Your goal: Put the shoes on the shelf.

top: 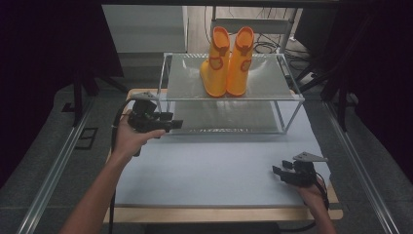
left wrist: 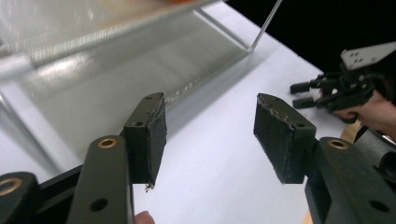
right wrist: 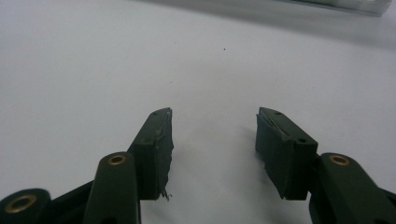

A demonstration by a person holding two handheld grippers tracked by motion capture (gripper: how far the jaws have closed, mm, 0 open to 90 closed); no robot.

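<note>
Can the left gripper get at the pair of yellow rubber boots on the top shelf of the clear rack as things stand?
Probably yes. The left gripper, jaws open and empty, is at the near left corner of the clear two-tier rack. The pair of yellow rubber boots stands upright on the top shelf with nothing above or in front of it.

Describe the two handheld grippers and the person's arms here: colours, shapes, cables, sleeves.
Both the left gripper and the right gripper are black, each with two flat arms fixed by brass-coloured rivets and ending in blocky dark pads with worn, frayed edges. Each carries a grey three-cornered plate on top. A black cable trails from the left one. The forearms are bare, no sleeves visible.
</note>
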